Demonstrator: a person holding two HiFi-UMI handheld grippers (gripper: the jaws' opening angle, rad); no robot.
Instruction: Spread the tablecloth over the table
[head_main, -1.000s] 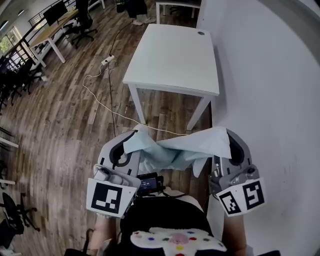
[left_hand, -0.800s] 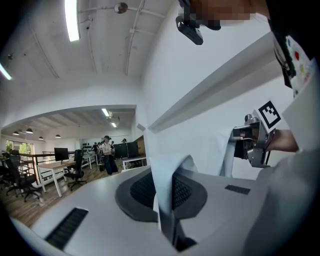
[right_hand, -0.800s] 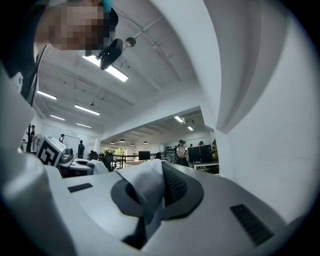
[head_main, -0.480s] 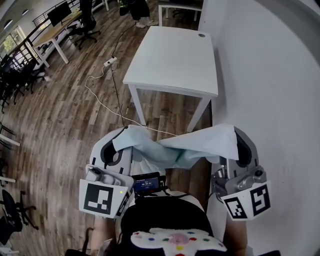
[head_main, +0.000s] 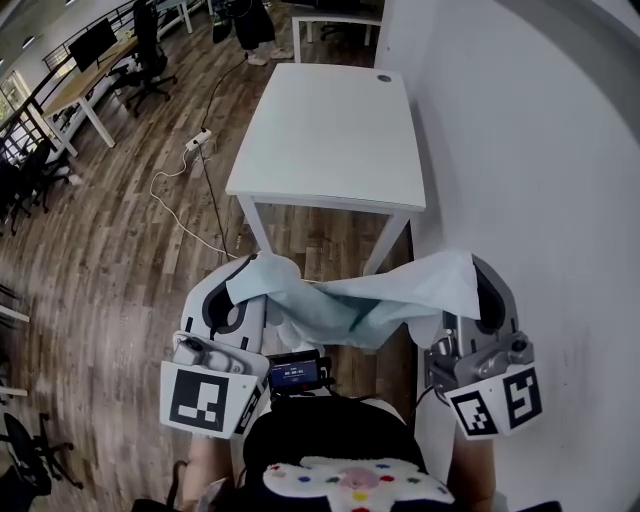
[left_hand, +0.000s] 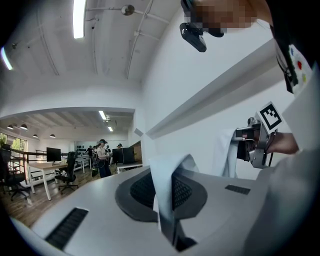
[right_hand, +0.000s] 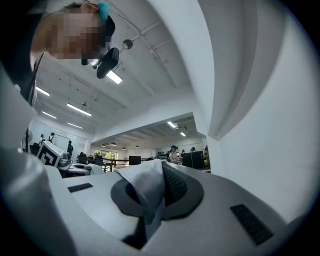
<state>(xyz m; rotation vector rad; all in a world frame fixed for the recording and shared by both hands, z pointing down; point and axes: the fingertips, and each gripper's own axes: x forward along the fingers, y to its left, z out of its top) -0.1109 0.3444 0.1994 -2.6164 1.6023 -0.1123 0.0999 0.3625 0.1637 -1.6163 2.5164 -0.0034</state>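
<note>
The pale blue tablecloth (head_main: 360, 305) is held bunched at the lower centre of the head view. One end is clamped in the left gripper (head_main: 250, 290), the other in the right gripper (head_main: 472, 285), and the jaw tips are covered by its folds. The white table (head_main: 330, 130) is seen above, apart from it.

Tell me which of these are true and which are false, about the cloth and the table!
1. The left gripper and the right gripper both pinch the tablecloth. True.
2. The table is white and stands next to the wall. True.
3. The tablecloth lies spread flat on the table. False: the tabletop is bare, and the cloth hangs bunched between the grippers, short of the table.
4. The tablecloth is bright red. False: it is pale blue.
5. A power strip lies on the wooden floor. True.
</note>
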